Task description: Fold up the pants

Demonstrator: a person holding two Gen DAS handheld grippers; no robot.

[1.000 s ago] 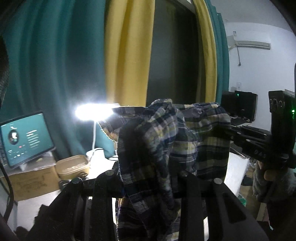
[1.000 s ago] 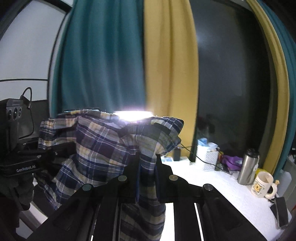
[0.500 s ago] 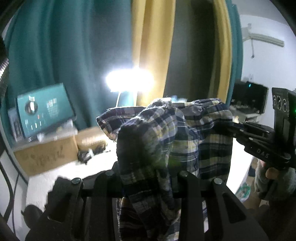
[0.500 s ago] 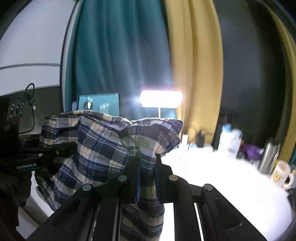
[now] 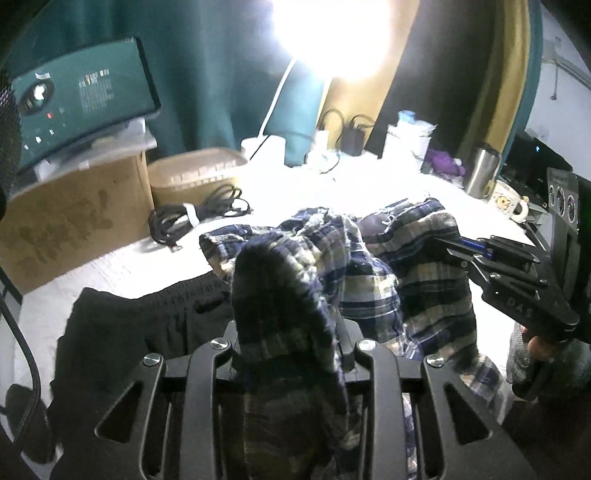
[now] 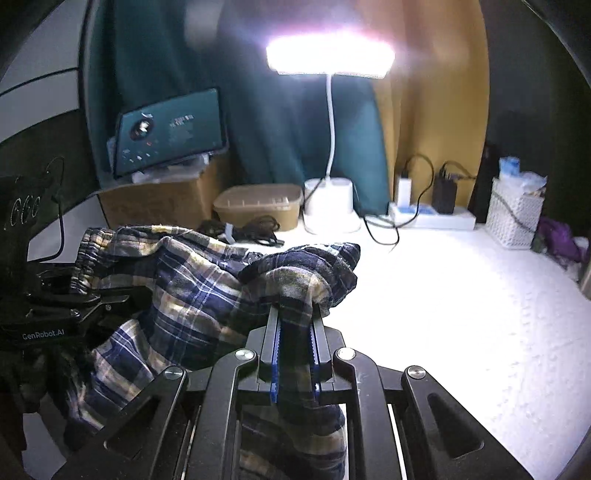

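Left wrist view: white textured bench (image 5: 369,184), brightly lit by one desk lamp (image 5: 332,33) at the back. Teal curtain (image 5: 207,74) and yellow curtain (image 5: 491,85) behind, dark window between them. On the bench: one cardboard box (image 5: 70,225) with one tablet (image 5: 77,99) on top, one beige plastic tub (image 5: 192,177), one coiled black cable (image 5: 192,218), one steel flask (image 5: 482,171), one printed mug (image 5: 508,201), one black garment (image 5: 140,328) lying flat on the near left. Left claw (image 5: 291,350) is clamped on a thick bunch of the plaid pants (image 5: 369,266), jaws partly apart around the fabric. Pants hang between the two claws, just over the bench; whether they touch it, can't tell. Right claw (image 5: 454,247) comes in from the right, pinching the other end of the pants; a gloved hand (image 5: 535,354) holds its grip.

Right wrist view: same bench (image 6: 461,314), lamp (image 6: 328,55) centre back on a white base. One tablet (image 6: 170,133) on the box (image 6: 159,199), one tub (image 6: 258,206), one power strip (image 6: 432,218) with two plugs in it, one white woven basket (image 6: 515,218). Right claw (image 6: 295,317) is squeezed almost fully together on a fold of the plaid pants (image 6: 195,288), blue pads either side of the cloth. Left claw (image 6: 110,299) on the left edge grips the waistband end.
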